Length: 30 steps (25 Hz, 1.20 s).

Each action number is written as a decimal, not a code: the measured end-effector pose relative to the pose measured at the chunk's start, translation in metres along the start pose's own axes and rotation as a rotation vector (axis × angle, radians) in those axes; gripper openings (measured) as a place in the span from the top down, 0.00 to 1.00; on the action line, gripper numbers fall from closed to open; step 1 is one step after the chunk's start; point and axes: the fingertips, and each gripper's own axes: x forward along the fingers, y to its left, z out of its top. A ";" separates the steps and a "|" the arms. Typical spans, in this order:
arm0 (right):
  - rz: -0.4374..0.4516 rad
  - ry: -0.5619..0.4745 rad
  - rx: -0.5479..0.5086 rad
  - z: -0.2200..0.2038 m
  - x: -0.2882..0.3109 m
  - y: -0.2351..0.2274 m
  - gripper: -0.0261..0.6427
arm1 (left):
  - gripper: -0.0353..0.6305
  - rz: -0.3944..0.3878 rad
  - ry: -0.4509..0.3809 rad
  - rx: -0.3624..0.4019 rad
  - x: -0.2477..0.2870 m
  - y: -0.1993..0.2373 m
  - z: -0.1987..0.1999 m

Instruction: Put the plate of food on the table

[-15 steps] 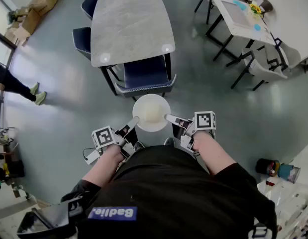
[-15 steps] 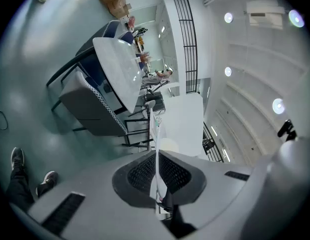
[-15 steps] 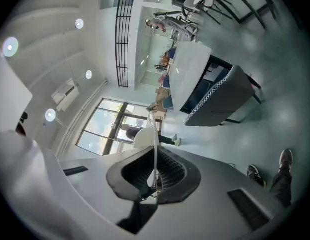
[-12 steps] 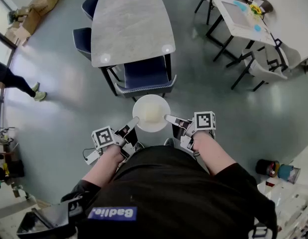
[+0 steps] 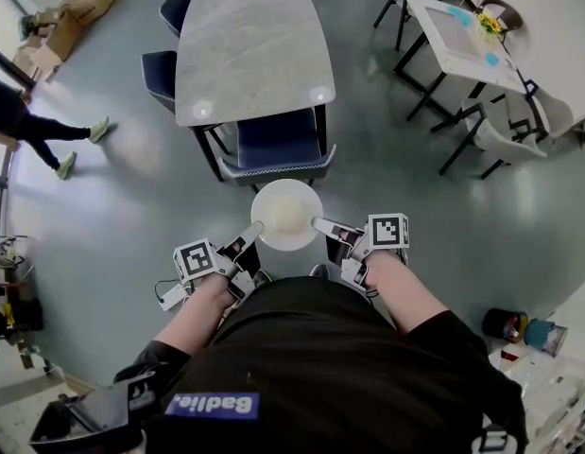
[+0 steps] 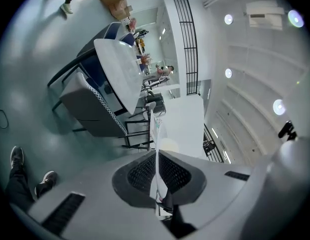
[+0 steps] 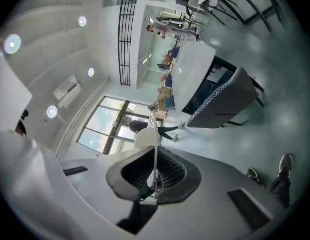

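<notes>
A white plate [image 5: 286,215] with pale food on it hangs in the air in front of me, held level from both sides. My left gripper [image 5: 255,228] is shut on its left rim, and my right gripper [image 5: 318,223] is shut on its right rim. In the left gripper view the plate [image 6: 156,134] shows edge-on as a thin white line clamped between the dark pads. The right gripper view shows the plate [image 7: 153,144] the same way. The grey marble-top table [image 5: 249,45] stands ahead, beyond a dark blue chair [image 5: 273,149].
More dark blue chairs [image 5: 161,69] stand at the table's left side. A white table [image 5: 455,28] with chairs is at the upper right. A person [image 5: 37,126] walks at the far left. Cardboard boxes [image 5: 79,3] lie at the upper left, and paint cans [image 5: 519,329] sit at the lower right.
The person at the far left has walked farther into view. The table and chairs have shifted slightly in the head view. The grip on the plate is unchanged.
</notes>
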 end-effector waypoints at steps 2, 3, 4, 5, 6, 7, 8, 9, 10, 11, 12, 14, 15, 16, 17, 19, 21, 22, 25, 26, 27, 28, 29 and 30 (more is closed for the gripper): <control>0.019 0.000 0.008 0.000 0.001 0.003 0.93 | 0.92 0.004 -0.005 0.003 0.000 -0.001 0.000; 0.025 0.000 0.030 -0.001 0.001 0.003 0.93 | 0.92 0.007 -0.007 0.003 -0.001 -0.002 -0.001; 0.026 0.001 0.041 -0.001 0.000 0.004 0.93 | 0.92 0.008 -0.011 0.004 -0.001 -0.003 -0.001; 0.023 0.007 0.035 0.000 0.000 0.003 0.93 | 0.92 0.008 -0.016 0.004 -0.001 -0.004 -0.001; 0.016 0.014 0.024 0.001 -0.002 0.001 0.93 | 0.92 0.009 -0.022 0.002 0.000 -0.005 -0.002; 0.010 0.021 0.018 0.003 -0.004 -0.001 0.93 | 0.92 0.011 -0.029 0.000 0.002 -0.006 -0.003; 0.008 0.026 0.020 0.004 -0.006 -0.003 0.93 | 0.92 0.013 -0.035 -0.001 0.005 -0.007 -0.005; 0.012 0.029 0.031 0.006 -0.008 -0.004 0.93 | 0.92 0.015 -0.041 -0.001 0.007 -0.008 -0.006; 0.018 0.033 0.043 0.008 -0.010 -0.005 0.93 | 0.92 0.017 -0.047 -0.001 0.010 -0.008 -0.007; 0.019 0.038 0.048 0.009 -0.012 -0.007 0.93 | 0.92 0.021 -0.054 -0.002 0.013 -0.007 -0.009; 0.016 0.044 0.047 0.011 -0.014 -0.010 0.93 | 0.92 0.026 -0.060 -0.003 0.016 -0.006 -0.010; 0.012 0.053 0.050 0.015 -0.016 -0.016 0.93 | 0.92 0.034 -0.073 -0.001 0.021 -0.003 -0.012; 0.007 0.059 0.049 0.016 -0.018 -0.020 0.93 | 0.92 0.035 -0.081 0.000 0.023 -0.002 -0.013; 0.010 0.064 0.046 0.018 -0.019 -0.022 0.93 | 0.92 0.036 -0.088 -0.001 0.026 -0.001 -0.014; 0.023 0.068 0.050 0.019 -0.019 -0.022 0.93 | 0.92 0.036 -0.093 -0.004 0.028 0.000 -0.016; 0.044 0.074 0.076 0.021 -0.019 -0.022 0.93 | 0.92 0.037 -0.100 -0.009 0.031 0.002 -0.017; 0.041 0.083 0.080 0.024 -0.020 -0.025 0.93 | 0.92 0.039 -0.104 -0.012 0.035 0.003 -0.017; 0.037 0.087 0.068 0.027 -0.019 -0.026 0.93 | 0.92 0.040 -0.106 -0.014 0.036 0.003 -0.015; 0.016 0.088 0.056 0.035 -0.015 -0.030 0.93 | 0.92 0.049 -0.109 -0.009 0.040 0.005 -0.007; 0.008 0.088 0.054 0.038 -0.013 -0.031 0.93 | 0.92 0.048 -0.109 -0.009 0.042 0.006 -0.004; 0.004 0.087 0.051 0.042 -0.010 -0.033 0.93 | 0.92 0.046 -0.109 -0.011 0.044 0.006 0.001; 0.000 0.085 0.048 0.047 -0.005 -0.034 0.93 | 0.92 0.043 -0.107 -0.013 0.047 0.008 0.008; -0.005 0.083 0.045 0.054 0.001 -0.035 0.93 | 0.92 0.041 -0.105 -0.014 0.050 0.010 0.018; -0.016 0.079 0.048 0.063 0.009 -0.037 0.93 | 0.92 0.038 -0.102 -0.014 0.053 0.012 0.029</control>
